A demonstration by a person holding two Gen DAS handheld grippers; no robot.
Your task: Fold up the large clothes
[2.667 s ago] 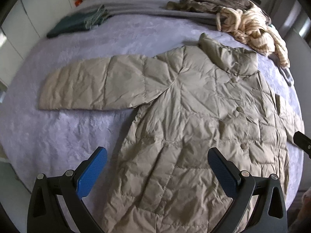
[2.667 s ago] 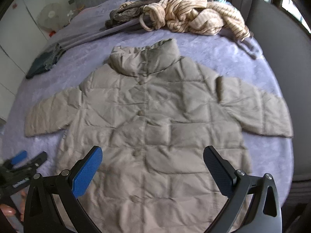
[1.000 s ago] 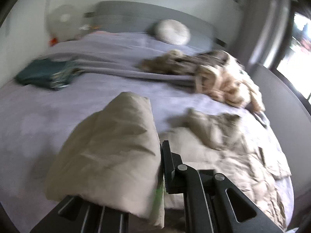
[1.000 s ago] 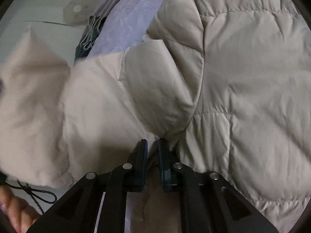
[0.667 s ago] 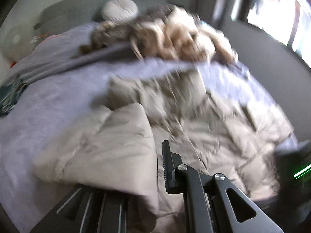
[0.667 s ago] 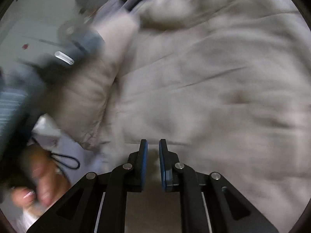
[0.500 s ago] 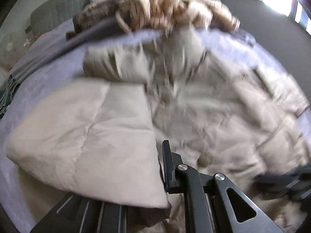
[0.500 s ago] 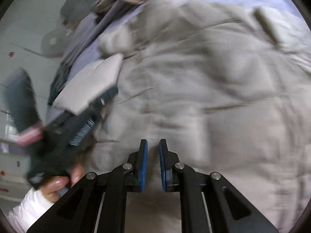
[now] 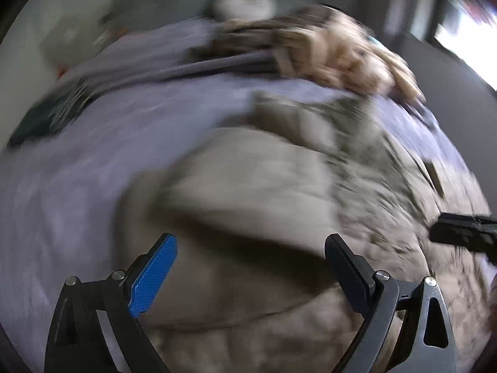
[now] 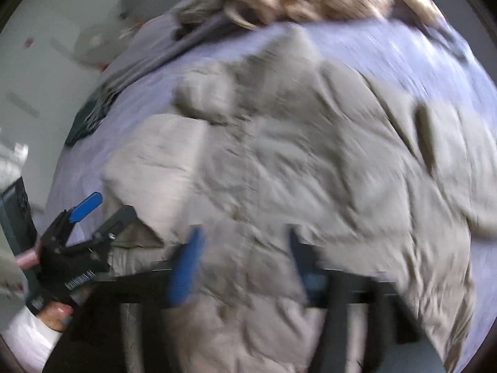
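Note:
A beige quilted coat (image 9: 357,192) lies front up on the lilac bed (image 9: 93,171). Its left sleeve (image 9: 248,186) is folded over onto the coat's body. My left gripper (image 9: 248,267) is open and empty just above the folded sleeve. My right gripper (image 10: 245,267) is open and blurred, over the coat's middle (image 10: 310,155). The left gripper also shows in the right wrist view (image 10: 93,214), at the coat's left edge. The right sleeve (image 10: 450,155) lies spread out to the right.
A heap of striped and brown clothes (image 9: 326,49) lies at the head of the bed. A dark green folded garment (image 9: 52,108) sits at the far left. A round white cushion (image 9: 242,0) rests against the grey headboard. A grey wall runs along the right.
Both grippers were shut on the left sleeve and carried it over onto the coat's body. Both have now opened and let go, and the sleeve lies folded on the coat.

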